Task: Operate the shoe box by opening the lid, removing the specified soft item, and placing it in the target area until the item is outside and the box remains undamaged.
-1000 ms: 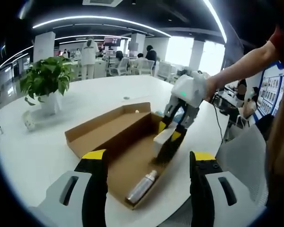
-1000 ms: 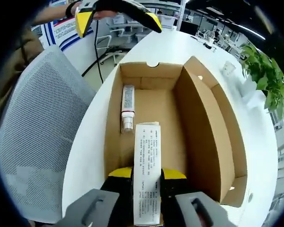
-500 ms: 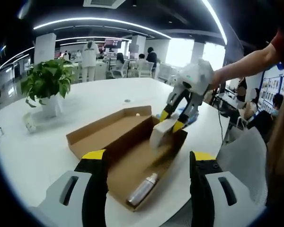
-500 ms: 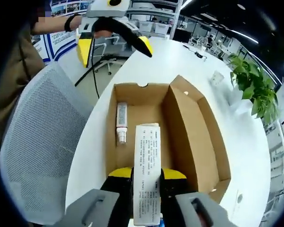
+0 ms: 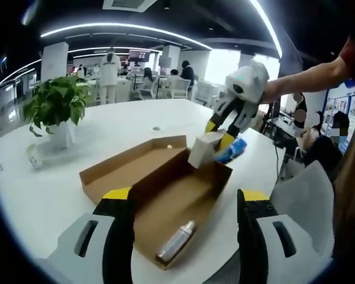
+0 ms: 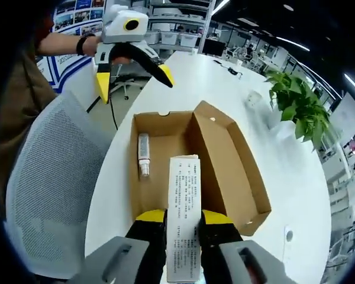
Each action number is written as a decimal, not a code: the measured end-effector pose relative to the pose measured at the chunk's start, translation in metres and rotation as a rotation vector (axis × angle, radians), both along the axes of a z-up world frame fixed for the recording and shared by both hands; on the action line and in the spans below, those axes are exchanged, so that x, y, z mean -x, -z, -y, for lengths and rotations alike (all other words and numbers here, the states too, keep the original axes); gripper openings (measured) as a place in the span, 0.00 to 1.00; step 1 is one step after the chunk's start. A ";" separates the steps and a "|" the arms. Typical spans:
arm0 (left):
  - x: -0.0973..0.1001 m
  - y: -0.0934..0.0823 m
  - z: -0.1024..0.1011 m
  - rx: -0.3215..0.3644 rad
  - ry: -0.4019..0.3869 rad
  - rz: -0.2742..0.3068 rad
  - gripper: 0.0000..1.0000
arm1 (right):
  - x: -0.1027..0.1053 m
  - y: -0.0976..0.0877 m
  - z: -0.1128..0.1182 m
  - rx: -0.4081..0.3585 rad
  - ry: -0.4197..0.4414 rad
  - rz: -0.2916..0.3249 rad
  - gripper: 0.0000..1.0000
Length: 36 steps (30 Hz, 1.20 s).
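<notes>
An open cardboard shoe box point(image 5: 165, 177) lies on the white table, its lid folded back flat point(image 6: 236, 171). My right gripper point(image 6: 183, 216) is shut on a white packet point(image 6: 183, 201) with printed text and holds it in the air above the box's near end. From the left gripper view, that right gripper point(image 5: 218, 135) hangs over the box's far right corner with the packet point(image 5: 205, 149). A small bottle point(image 5: 176, 241) lies on the box floor point(image 6: 143, 155). My left gripper point(image 5: 186, 201) stands open at the box's near end, holding nothing point(image 6: 133, 83).
A grey mesh chair point(image 6: 47, 189) stands at the table's edge beside the box. A potted plant point(image 5: 56, 106) and a small white object point(image 5: 36, 152) sit further along the table. A blue item point(image 5: 232, 149) lies behind the box. People stand in the background.
My right gripper has risen with the white packet, lifting it from inside the box to above the rim. The left gripper has stayed put and open.
</notes>
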State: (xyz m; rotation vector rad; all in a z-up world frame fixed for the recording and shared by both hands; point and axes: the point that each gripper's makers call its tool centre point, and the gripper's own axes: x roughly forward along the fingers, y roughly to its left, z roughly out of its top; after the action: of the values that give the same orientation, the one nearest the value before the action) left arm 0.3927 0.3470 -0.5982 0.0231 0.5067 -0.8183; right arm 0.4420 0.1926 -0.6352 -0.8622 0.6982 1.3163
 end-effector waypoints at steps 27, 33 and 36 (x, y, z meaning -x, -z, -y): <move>-0.002 0.001 0.026 0.004 0.070 -0.008 0.70 | 0.025 0.017 0.102 0.024 0.206 -0.030 0.17; -0.002 0.005 0.034 0.005 0.089 -0.018 0.70 | 0.030 0.023 0.115 0.028 0.228 -0.040 0.17; -0.002 0.007 0.037 0.005 0.094 -0.022 0.70 | 0.031 0.026 0.122 0.028 0.244 -0.045 0.17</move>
State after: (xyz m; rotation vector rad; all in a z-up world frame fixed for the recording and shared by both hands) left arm 0.3945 0.3100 -0.6049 0.0330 0.5277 -0.9129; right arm 0.4106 0.0705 -0.6617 -0.7456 0.8314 1.1116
